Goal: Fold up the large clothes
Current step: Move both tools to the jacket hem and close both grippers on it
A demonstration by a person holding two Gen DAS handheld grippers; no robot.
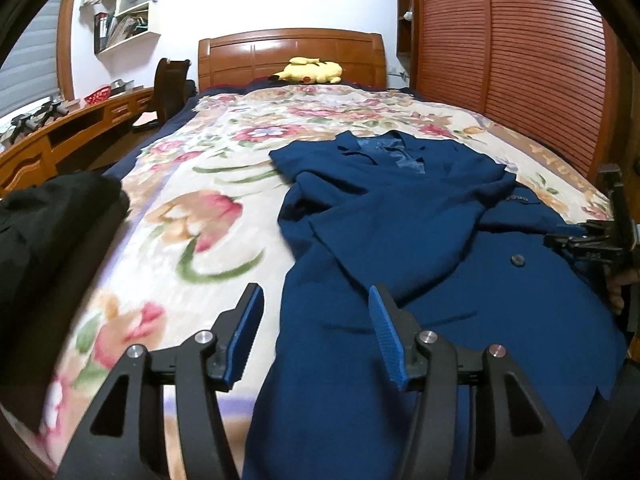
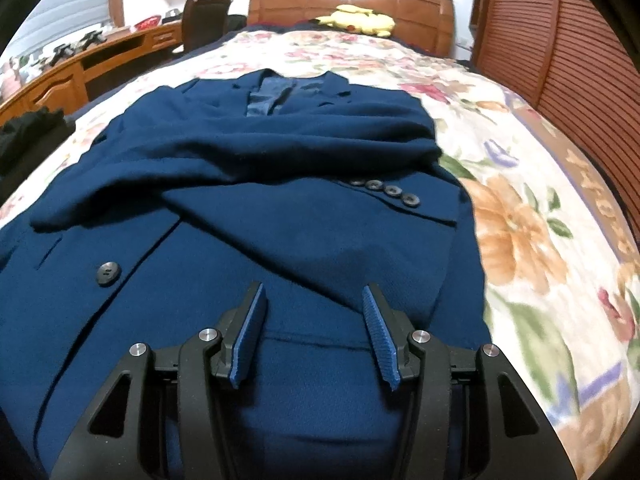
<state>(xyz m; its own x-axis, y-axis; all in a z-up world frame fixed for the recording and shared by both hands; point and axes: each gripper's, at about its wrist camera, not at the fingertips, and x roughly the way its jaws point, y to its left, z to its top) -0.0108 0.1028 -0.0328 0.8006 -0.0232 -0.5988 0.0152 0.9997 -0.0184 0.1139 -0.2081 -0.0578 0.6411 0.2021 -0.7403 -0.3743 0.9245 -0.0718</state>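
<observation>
Yellow plush toy [image 1: 310, 70] by headboard [image 1: 292, 53]

Two wrist fisheyes, both low over the foot of the bed, facing its carved wooden headboard [image 1: 292, 56].

Left view sits close over the left edge of the dark blue wool coat [image 1: 420, 240], floral cream blanket [image 1: 192, 208] filling its left half. Right view hangs closer over the coat's lower front. Both share the coat, blanket, headboard and the yellow plush toy [image 2: 360, 18].
</observation>
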